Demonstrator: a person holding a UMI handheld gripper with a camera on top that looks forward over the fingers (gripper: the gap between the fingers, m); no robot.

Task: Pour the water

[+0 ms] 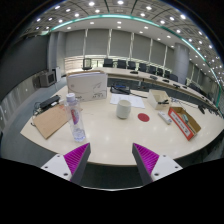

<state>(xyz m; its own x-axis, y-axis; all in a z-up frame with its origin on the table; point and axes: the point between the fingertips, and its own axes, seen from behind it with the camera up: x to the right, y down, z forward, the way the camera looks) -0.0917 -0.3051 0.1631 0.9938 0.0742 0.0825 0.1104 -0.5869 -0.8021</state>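
Bottle (75, 118) left of cup (124, 110)

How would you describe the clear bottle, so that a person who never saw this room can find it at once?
Start at the big pale table in the office room. Just ahead of the open gripper, beyond the finger on the same side as the cardboard box, stands the clear bottle, upright beside that box. It is the only tall, see-through thing there; the white cup further along is short and solid.

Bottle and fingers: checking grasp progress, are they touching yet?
Apart. The gripper view shows bare table between the open gripper and the bottle ahead.
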